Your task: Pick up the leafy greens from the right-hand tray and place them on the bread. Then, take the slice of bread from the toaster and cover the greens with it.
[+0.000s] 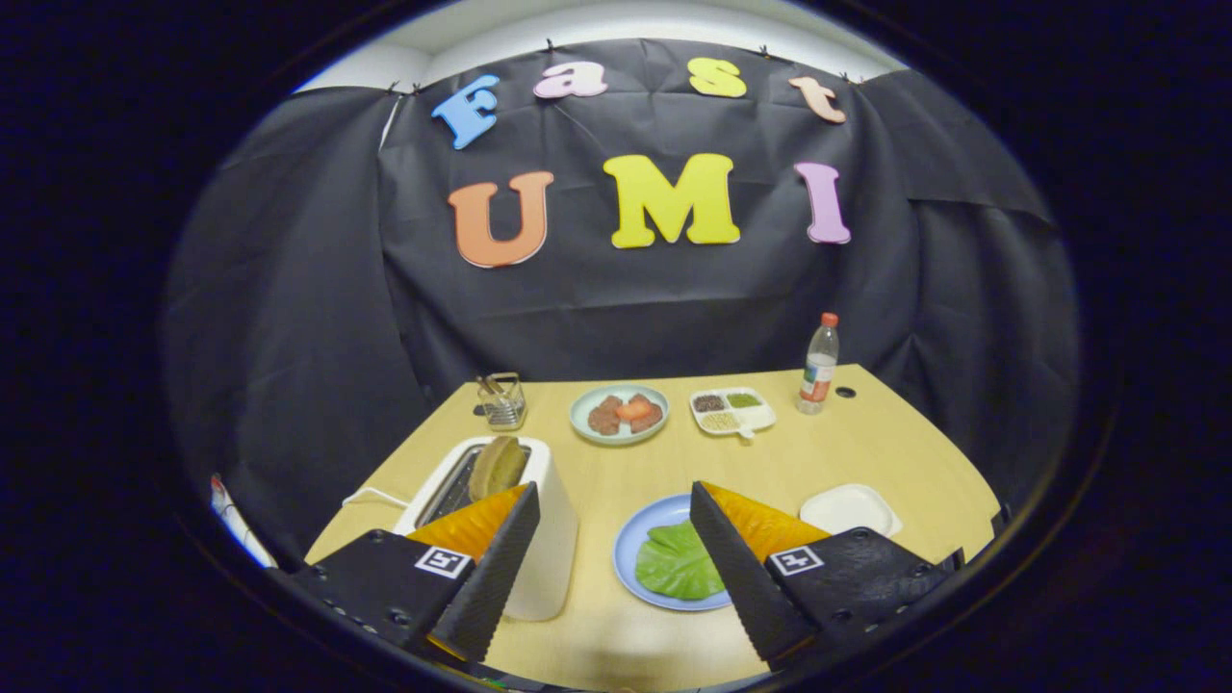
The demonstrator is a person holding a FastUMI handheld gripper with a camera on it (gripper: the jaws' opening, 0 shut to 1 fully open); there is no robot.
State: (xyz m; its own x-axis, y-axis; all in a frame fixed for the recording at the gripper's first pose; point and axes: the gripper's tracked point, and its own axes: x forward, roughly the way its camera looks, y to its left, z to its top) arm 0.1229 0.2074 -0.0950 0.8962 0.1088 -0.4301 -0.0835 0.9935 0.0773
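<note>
Green leaf [677, 563] lay flat on the blue plate [630, 539] just ahead of the right finger, tongs [613, 508] spread wide and empty above the bench [866, 452]; looked thin, limp, light, so pinch a raised edge, gently.

A light wooden table [866, 452] carries everything. Near the fingers, a white toaster [539, 539] stands on it with a slice of bread [496, 466] upright in its slot, and beside it lies a blue plate [628, 544] bearing leafy greens [679, 563]. A white empty tray [849, 507] sits just past the plate. Farther back rest a small wire holder [501, 400], a pale green plate [619, 414] of sliced meat, a white divided dish [733, 411] of seasonings and a plastic bottle [819, 364] with a red cap, next to a round hole [845, 392] in the tabletop
</note>
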